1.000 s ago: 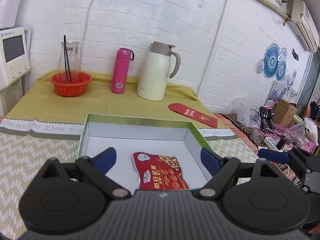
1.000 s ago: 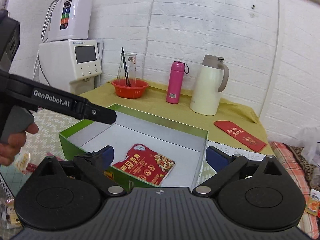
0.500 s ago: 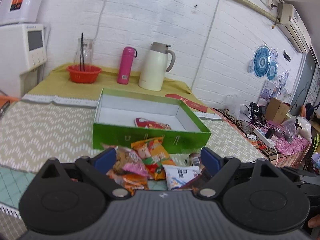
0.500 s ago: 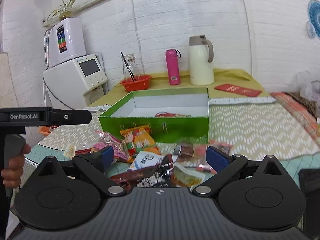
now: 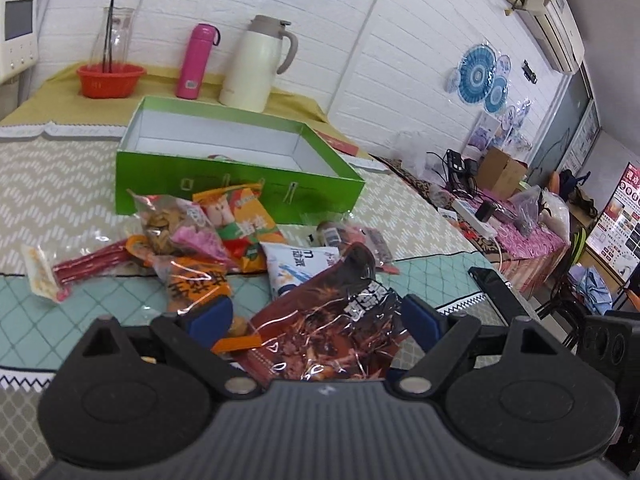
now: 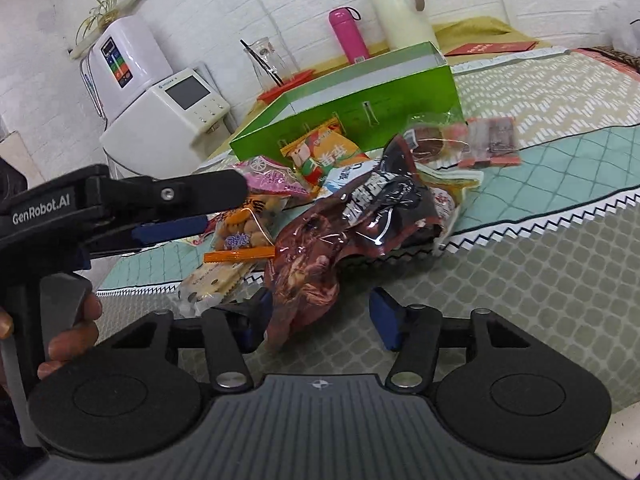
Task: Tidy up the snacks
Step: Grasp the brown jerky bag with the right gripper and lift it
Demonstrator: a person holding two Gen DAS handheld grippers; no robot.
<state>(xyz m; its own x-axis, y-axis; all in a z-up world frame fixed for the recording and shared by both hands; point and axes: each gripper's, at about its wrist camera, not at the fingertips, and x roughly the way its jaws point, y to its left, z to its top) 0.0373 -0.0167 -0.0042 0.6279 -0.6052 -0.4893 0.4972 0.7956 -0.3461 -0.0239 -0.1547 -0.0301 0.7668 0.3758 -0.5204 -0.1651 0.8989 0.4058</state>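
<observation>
A dark red snack bag (image 5: 332, 320) lies at the near edge of a pile of packets in front of the green box (image 5: 240, 196). My left gripper (image 5: 316, 316) is open and straddles the bag's far end, its pads clear of it. My right gripper (image 6: 322, 316) is at the bag's (image 6: 360, 216) near end. Its jaws are closing, with the bag between them and a gap at the right pad. From the right wrist the left gripper (image 6: 220, 206) shows side-on above an orange peanut bag (image 6: 240, 224). Inside the box, only the tip of a red packet (image 5: 218, 157) shows.
An orange packet (image 5: 240, 220), a white-blue packet (image 5: 296, 264), a pink bag (image 5: 192, 236) and red sticks (image 5: 88, 264) crowd the pile. A pink bottle (image 5: 196, 62), cream jug (image 5: 256, 64) and red basket (image 5: 110, 80) stand behind the box. The mat's edge runs on the right.
Both grippers have drawn back from over the box and sunk to the snack pile. The right one has rolled, and its jaws have narrowed around the dark red bag.
</observation>
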